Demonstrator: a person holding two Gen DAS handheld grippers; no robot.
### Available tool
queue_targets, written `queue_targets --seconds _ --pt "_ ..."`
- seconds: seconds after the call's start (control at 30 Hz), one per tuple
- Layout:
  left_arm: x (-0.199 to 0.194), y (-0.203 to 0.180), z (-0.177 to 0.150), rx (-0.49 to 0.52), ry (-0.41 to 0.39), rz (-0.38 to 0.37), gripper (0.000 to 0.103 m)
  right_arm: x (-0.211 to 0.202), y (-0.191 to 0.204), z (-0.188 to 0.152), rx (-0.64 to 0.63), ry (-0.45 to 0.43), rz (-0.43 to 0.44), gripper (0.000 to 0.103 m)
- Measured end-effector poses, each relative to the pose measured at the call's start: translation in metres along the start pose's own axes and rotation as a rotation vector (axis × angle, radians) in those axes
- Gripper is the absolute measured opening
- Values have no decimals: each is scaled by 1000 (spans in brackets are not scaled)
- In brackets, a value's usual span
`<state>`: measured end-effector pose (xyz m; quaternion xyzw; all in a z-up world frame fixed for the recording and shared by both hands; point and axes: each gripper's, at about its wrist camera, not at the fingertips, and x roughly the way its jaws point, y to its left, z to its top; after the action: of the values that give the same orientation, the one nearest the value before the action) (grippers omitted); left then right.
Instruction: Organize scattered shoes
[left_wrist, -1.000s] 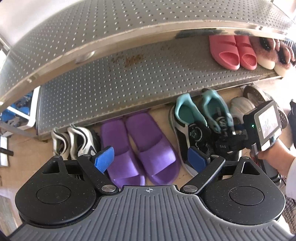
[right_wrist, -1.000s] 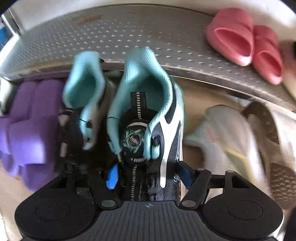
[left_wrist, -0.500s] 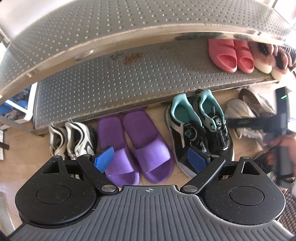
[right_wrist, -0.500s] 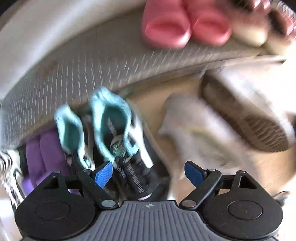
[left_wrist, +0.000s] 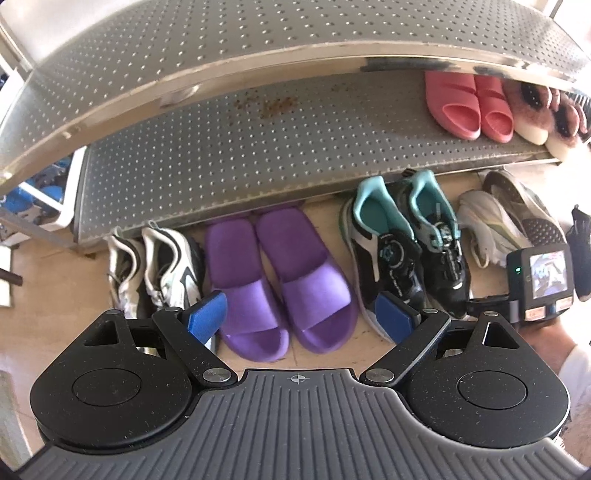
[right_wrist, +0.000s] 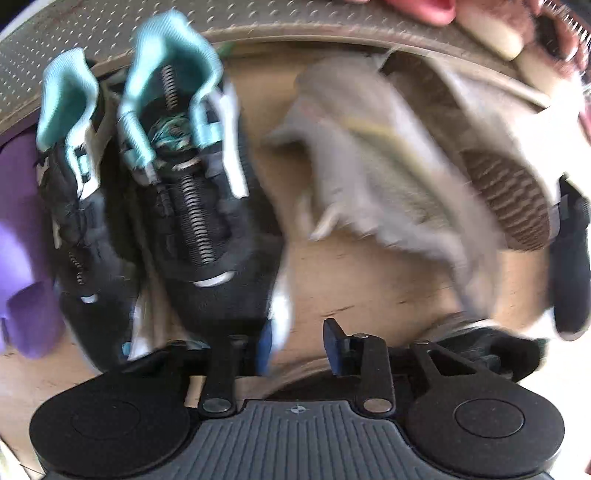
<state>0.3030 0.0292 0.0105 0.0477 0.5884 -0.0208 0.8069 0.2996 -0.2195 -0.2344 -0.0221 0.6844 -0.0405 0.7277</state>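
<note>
A pair of black sneakers with teal lining (left_wrist: 406, 243) stands on the floor in front of the rack, beside purple slides (left_wrist: 280, 280) and white-and-black sneakers (left_wrist: 155, 269). Two pale sneakers (left_wrist: 491, 221) lie tipped over to their right. My left gripper (left_wrist: 301, 317) hangs open above the purple slides, holding nothing. In the blurred right wrist view, the right gripper (right_wrist: 299, 343) is low over bare floor, just right of the toe of a black-and-teal sneaker (right_wrist: 199, 206). Its jaws are narrow but apart, with nothing between them. The pale sneakers (right_wrist: 388, 173) lie ahead to its right.
A perforated metal shoe rack (left_wrist: 258, 147) spans the back; pink slides (left_wrist: 469, 103) and fuzzy slippers (left_wrist: 535, 114) sit on its lower shelf at the right. A dark shoe (right_wrist: 569, 258) lies at the far right. A person's hand (left_wrist: 546, 339) holds the right gripper.
The right gripper let go of the black-and-teal sneaker, swung right and back, then dropped low near its toe with jaws narrowed. The left gripper barely moved.
</note>
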Motion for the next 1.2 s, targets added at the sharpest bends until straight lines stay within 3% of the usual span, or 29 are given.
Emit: queue_targets --seconds 0.07,0.13,0.2,0.3,0.37,0.43,0.47,0.57,0.63,0.67,0.73,0.87,1.07,1.2 --pt "2 0 1 7 7 0 91 -4 13 4 -28 13 100 10" --pt "4 -1 1 13 8 5 91 -19 29 12 -91 1 119 14" --pt "5 -3 0 28 14 14 91 -37 28 18 -55 -26 115 38" --pt "4 -11 -6 70 20 -14 91 -93 16 28 22 -76 113 41" --pt "3 -24 -12 107 12 -64 91 -147 4 33 26 -108 136 52" --pt "1 -40 -19 159 -1 -108 91 -213 -18 26 55 -215 176 90" --pt "1 -50 -24 192 -10 -126 91 -244 -30 18 68 -285 195 95" --pt "0 -87 -44 353 -53 -132 91 -290 -66 -7 112 -463 226 101" --pt "12 -112 -52 389 -51 -140 91 -303 -99 -30 183 -575 237 101" --pt "17 -125 -56 407 -50 -144 91 -295 -121 -43 283 -587 230 100" --pt "29 -151 -64 442 -48 -151 91 -281 -143 -49 436 -498 208 92" --pt "52 -202 -79 512 -43 -167 91 -264 -198 -43 646 -448 409 91" --pt "86 -279 -102 616 -36 -189 91 -275 -237 -63 813 -530 350 96" --pt "103 -288 -73 448 0 -219 92 -278 -269 -82 909 -595 331 98"
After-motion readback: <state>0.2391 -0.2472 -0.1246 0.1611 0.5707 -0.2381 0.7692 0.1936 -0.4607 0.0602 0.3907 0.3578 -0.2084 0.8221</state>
